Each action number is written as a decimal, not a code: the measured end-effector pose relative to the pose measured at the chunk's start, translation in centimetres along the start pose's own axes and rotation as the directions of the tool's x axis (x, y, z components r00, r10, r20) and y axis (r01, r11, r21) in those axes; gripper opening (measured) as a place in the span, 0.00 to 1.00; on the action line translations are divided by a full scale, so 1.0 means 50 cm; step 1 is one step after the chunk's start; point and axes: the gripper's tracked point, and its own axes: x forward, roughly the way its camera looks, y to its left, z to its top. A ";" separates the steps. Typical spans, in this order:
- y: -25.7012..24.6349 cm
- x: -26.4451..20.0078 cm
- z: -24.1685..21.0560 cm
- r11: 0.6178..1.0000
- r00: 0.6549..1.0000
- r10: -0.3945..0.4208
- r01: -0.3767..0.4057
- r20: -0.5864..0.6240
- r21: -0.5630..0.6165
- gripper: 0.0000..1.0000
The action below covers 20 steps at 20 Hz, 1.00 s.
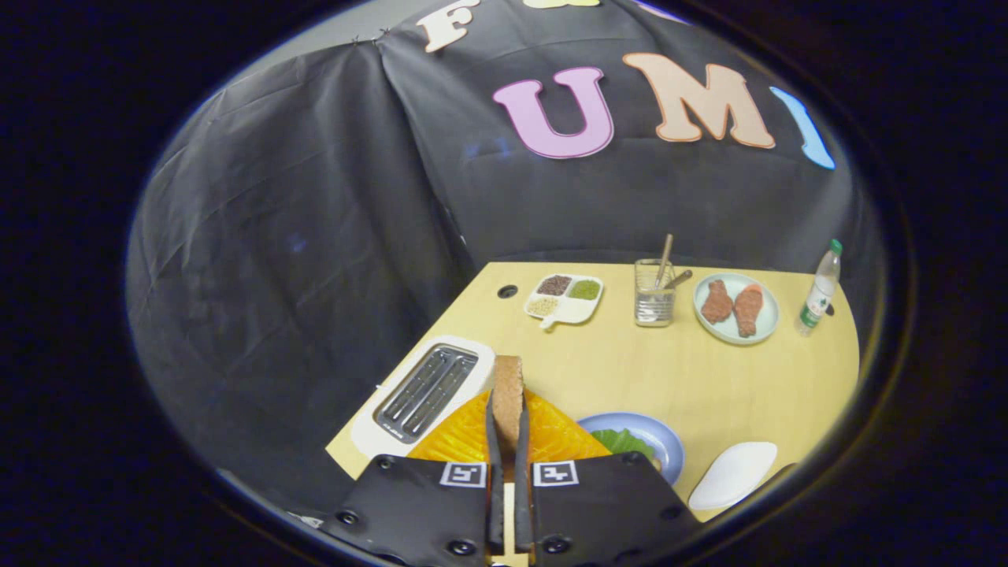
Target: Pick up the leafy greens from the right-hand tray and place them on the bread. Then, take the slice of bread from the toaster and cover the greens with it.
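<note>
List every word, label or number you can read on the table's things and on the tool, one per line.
Water bottle: label too small and blurred to read.
Tool: square coded markers, patterns only, no words; its fingers are shut on the slice of bread.
Toaster: no text visible.

My gripper (508, 441) points forward and slightly down, its two fingers (493, 441) drawn close together and running almost parallel, leaving a narrow gap. Both press on the flat faces of the slice of bread (508, 398), which stands on edge between them and rises past their tips. The two finger mounts sit nearly side by side.
</note>
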 end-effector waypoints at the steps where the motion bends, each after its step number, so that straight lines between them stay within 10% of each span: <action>1: -0.011 0.001 -0.009 1.000 1.000 -0.004 0.004 -0.002 0.017 0.08; 20: -0.160 0.066 -0.183 0.976 0.994 -0.073 0.088 -0.084 0.200 0.09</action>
